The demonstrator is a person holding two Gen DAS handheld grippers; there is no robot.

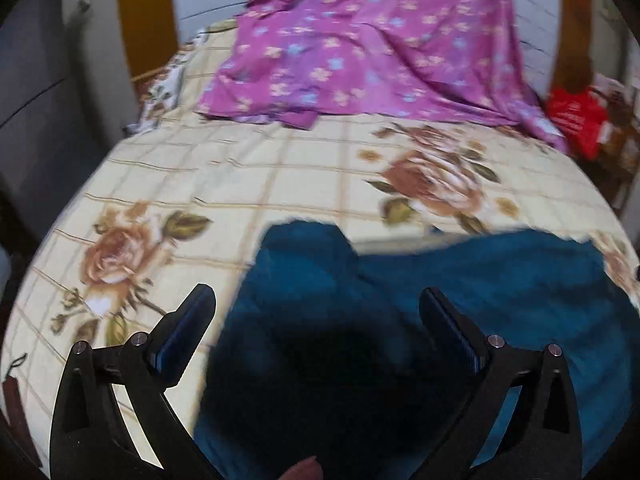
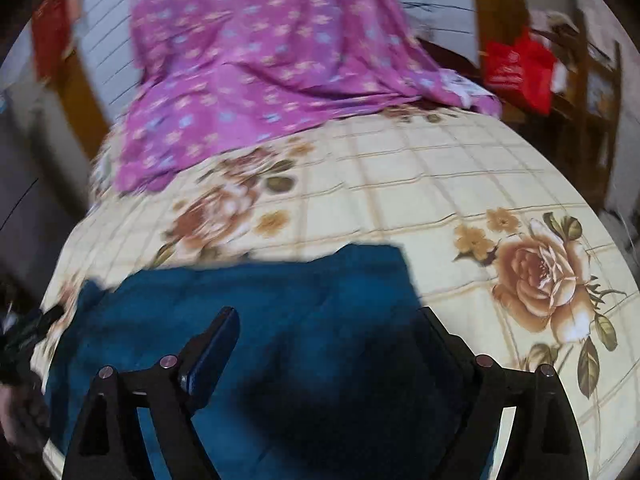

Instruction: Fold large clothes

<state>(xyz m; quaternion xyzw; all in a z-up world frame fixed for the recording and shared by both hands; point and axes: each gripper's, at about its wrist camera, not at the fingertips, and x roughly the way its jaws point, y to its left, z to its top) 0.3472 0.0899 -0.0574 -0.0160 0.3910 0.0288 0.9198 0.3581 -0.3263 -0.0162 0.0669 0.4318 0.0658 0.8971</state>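
A dark blue garment [image 1: 460, 300] lies on a cream bed sheet with rose prints [image 1: 240, 176]. It also shows in the right wrist view [image 2: 260, 300]. My left gripper [image 1: 318, 298] is open and hovers over the garment's left part, its left finger over the sheet. My right gripper [image 2: 330, 320] is open and hovers over the garment's right part, near its right edge. Neither gripper holds anything. Both views are blurred.
A purple flowered cloth [image 1: 360, 48] lies at the far end of the bed, also in the right wrist view [image 2: 248, 64]. A red bag [image 1: 576, 120] sits past the bed's right side. Dark furniture [image 1: 36, 92] stands on the left.
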